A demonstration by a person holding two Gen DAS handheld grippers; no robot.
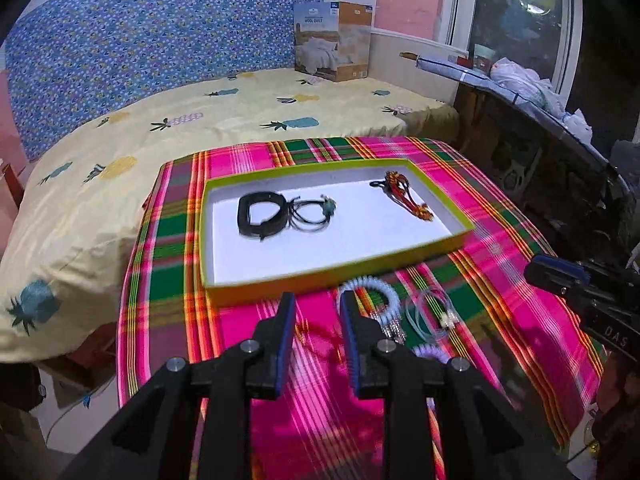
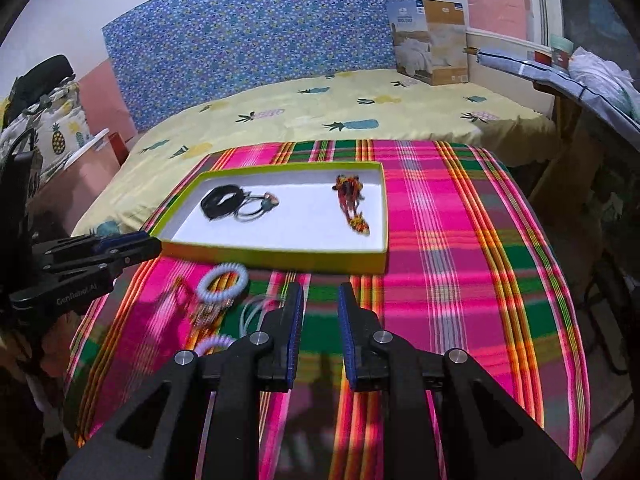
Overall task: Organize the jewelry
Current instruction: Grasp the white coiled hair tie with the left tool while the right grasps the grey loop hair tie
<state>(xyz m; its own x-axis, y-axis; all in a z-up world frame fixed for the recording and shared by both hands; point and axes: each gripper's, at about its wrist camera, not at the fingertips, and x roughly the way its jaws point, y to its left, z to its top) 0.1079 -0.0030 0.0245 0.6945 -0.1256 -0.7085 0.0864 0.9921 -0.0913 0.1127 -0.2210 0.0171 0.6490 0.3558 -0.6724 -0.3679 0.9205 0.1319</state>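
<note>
A shallow green-rimmed box (image 1: 464,222) (image 2: 280,257) with a white floor lies on the plaid cloth. It holds a black bracelet (image 1: 260,216) (image 2: 220,201), a thin black corded piece (image 1: 316,216) (image 2: 256,206) and a red-orange beaded piece (image 1: 404,196) (image 2: 351,204). In front of the box on the cloth lie a white coil bracelet (image 1: 384,292) (image 2: 222,282), a pale green string loop (image 1: 424,316) (image 2: 252,312) and a purple coil (image 1: 430,350) (image 2: 214,344). My left gripper (image 1: 318,312) (image 2: 120,246) is open and empty just left of them. My right gripper (image 2: 320,300) (image 1: 556,274) is open and empty to their right.
The pink, green and orange plaid cloth (image 1: 500,280) (image 2: 460,240) covers a small table beside a bed (image 1: 200,120) with a yellow pineapple sheet. A cardboard quilt box (image 1: 334,42) stands at the bed's far end. A cluttered ledge (image 1: 520,80) runs along the right.
</note>
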